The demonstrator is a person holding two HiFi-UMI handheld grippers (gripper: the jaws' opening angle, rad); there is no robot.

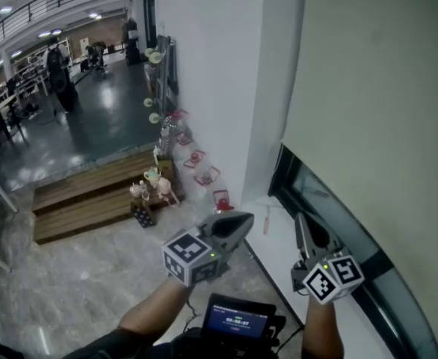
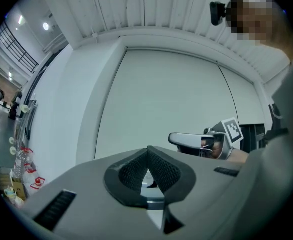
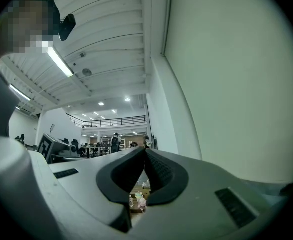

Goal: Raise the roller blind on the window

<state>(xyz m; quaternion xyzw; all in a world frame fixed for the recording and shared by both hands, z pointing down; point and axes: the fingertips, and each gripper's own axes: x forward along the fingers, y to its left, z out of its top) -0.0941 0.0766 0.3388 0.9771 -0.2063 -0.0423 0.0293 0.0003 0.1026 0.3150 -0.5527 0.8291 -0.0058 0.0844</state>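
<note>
the blind [image 1: 383,111] hangs low over the window [image 1: 325,202] on your right, leaving only a dark strip of glass bare under its hem. your right gripper [image 1: 300,226] is near that hem and your left gripper [image 1: 241,221] is nearer the wall [image 1: 204,66]. both sets of jaws are pressed together on nothing. no cord shows clearly, so a hasty grab could miss it or drag the fabric crooked.

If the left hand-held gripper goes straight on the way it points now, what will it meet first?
Probably the blind: the left hand-held gripper aims at its lower part, with nothing between; depth is unclear.
</note>
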